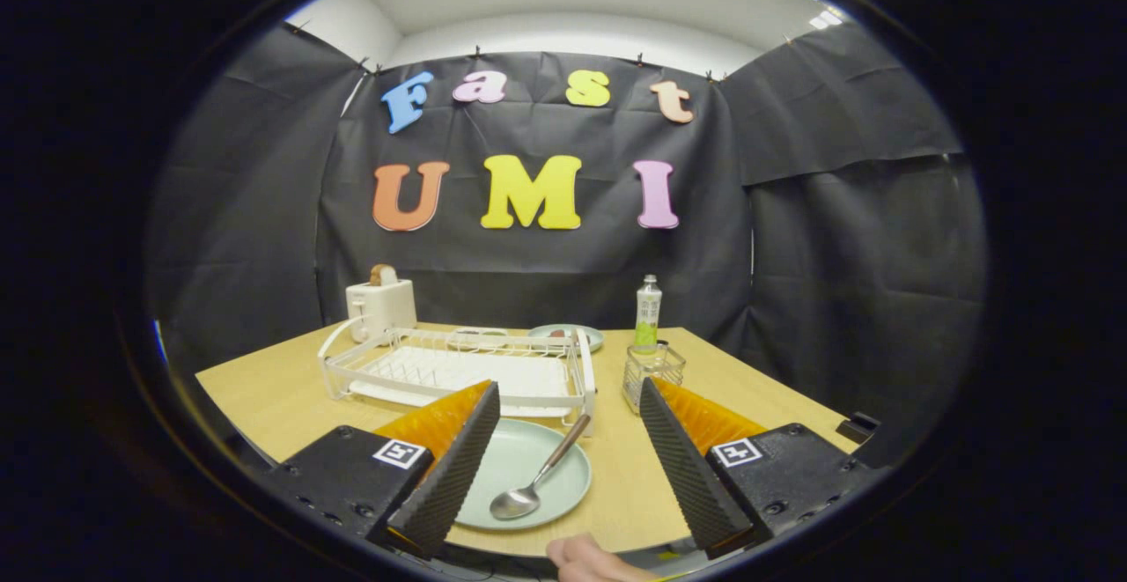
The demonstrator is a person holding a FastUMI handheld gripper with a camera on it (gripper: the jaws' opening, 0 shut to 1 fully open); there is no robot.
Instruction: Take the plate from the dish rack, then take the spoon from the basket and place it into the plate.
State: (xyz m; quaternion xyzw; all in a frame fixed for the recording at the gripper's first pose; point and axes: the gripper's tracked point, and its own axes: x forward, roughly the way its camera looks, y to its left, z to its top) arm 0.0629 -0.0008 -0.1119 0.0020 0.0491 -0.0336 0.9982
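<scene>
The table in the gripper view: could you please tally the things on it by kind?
Plates: 2, one between the open claw's fingers, one behind the rack
Spoon: 1
Dish rack: 1
Basket: 1
Bottle: 1
Toaster: 1
Total: 7

Spoon [537, 479]: shiny polished metal. Plate [519, 467]: smooth, slight gloss, ceramic-looking. Bench [264, 393]: matt light wood grain. Dish rack [458, 371]: white coated wire. Tongs [568, 459], held open: ribbed matt pads [453, 467].
</scene>
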